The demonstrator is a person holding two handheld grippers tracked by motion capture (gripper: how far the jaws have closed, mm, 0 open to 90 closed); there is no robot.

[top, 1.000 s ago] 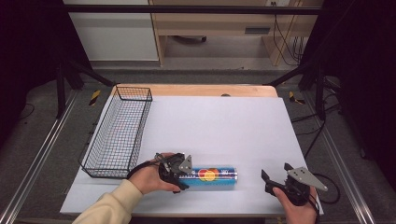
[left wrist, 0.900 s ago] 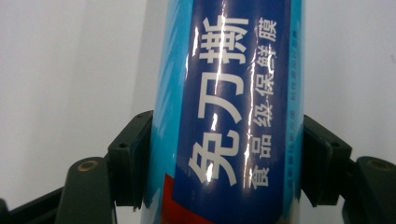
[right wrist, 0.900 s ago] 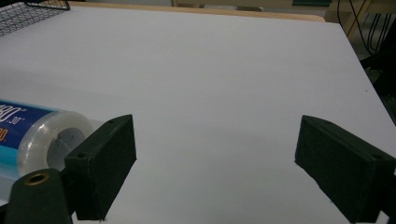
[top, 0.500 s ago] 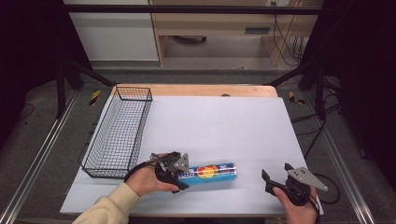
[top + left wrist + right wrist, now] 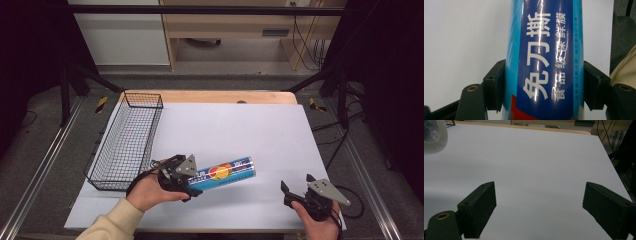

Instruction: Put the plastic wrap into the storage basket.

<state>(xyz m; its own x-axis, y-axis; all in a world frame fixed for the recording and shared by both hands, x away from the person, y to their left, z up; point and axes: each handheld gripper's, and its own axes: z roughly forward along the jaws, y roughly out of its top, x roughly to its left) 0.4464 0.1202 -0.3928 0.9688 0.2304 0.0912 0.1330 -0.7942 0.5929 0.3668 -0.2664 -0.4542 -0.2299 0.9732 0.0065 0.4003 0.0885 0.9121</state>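
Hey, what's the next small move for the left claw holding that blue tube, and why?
Probably carry the blue tube left toward the wire basket. The left claw is clamped on one end, with the far end tilted up off the white table, and the basket sits close beside it.

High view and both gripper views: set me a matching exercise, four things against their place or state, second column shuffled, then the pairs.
Things:
1. blue tube
2. wire basket
3. left gripper
4. right gripper

Places or states:
A. jaws wide apart over bare white table
B. clamped between two black pads, near end gripped
C. at the table's left edge, nothing in it
D. closed around a printed cylinder

Pairs: 1-B, 2-C, 3-D, 4-A
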